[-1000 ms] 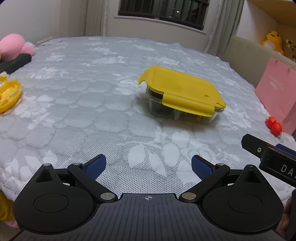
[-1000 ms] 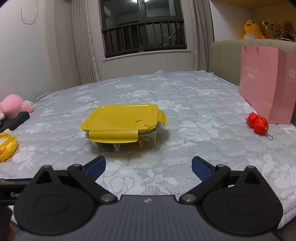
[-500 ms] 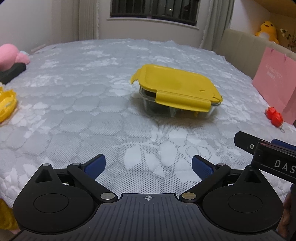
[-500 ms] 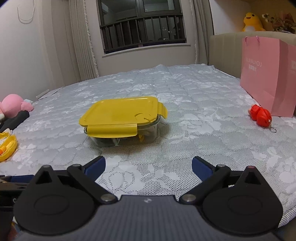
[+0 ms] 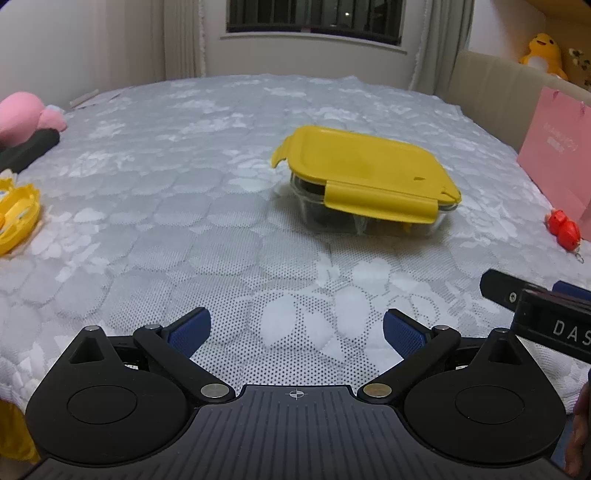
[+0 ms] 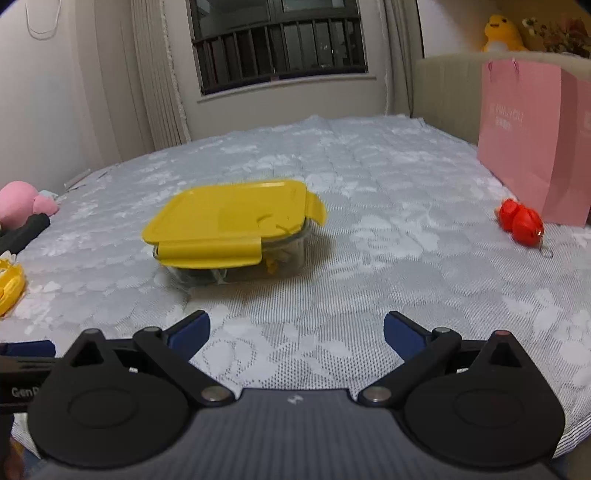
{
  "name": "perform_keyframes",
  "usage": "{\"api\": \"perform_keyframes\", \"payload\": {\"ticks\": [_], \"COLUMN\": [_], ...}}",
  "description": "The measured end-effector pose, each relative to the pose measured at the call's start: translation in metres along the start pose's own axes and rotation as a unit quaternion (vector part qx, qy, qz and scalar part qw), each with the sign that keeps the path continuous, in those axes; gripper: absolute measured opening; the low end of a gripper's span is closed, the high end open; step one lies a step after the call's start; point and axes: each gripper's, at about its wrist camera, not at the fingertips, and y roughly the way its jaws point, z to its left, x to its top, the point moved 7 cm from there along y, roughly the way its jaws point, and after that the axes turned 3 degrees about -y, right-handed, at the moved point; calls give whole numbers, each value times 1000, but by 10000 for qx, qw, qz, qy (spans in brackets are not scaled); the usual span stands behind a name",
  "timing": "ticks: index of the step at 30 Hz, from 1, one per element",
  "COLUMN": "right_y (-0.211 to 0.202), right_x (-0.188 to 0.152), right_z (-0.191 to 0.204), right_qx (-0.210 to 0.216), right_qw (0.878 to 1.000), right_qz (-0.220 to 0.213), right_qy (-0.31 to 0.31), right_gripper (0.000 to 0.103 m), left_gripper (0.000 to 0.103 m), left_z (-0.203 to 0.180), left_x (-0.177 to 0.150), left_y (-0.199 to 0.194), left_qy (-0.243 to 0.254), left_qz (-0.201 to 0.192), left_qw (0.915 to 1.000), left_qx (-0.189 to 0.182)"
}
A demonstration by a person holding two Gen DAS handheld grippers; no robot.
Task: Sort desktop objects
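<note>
Jaws of both my grippers stand wide apart and hold nothing. My left gripper [image 5: 295, 330] and my right gripper [image 6: 295, 330] each hover low above the near edge of the bed cover [image 5: 166, 206], a grey-white quilted cloth with a leaf pattern.

Landmark: the glass container [image 5: 373, 218] with its yellow lid [image 5: 365, 170], resting flat on the bed cover ahead of both grippers, well clear of my blue fingertips [image 5: 190, 328]. Its front clip flap hangs down over the glass wall; a side flap sticks out from one end. Dark contents show through the glass, not identifiable.

To the right of the container, well apart from it, lies a red keychain toy [image 6: 521, 225], just beside a pink paper bag [image 6: 535, 144] that stands upright against the headboard. To the far left of the container, at the cover's edge, are a yellow tray [image 5: 16, 214], a black cylinder [image 5: 27, 151] and a pink plush toy [image 5: 22, 120]. Beyond the container, a barred window [image 6: 280, 40]; up to the right, a yellow duck plush [image 6: 498, 31].
</note>
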Motion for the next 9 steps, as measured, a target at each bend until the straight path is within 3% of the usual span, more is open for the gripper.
{"api": "perform_keyframes", "payload": {"ticks": [9], "right_y": [2], "right_x": [-9], "right_z": [10], "right_qx": [33], "right_qw": [9997], "right_qz": [90], "right_qy": [-207], "right_gripper": [101], "left_gripper": [103], "left_z": [11], "left_x": [-2], "left_y": [5], "left_qy": [-107], "left_qz": [61], "left_qw": [9996], "left_qx": [250]}}
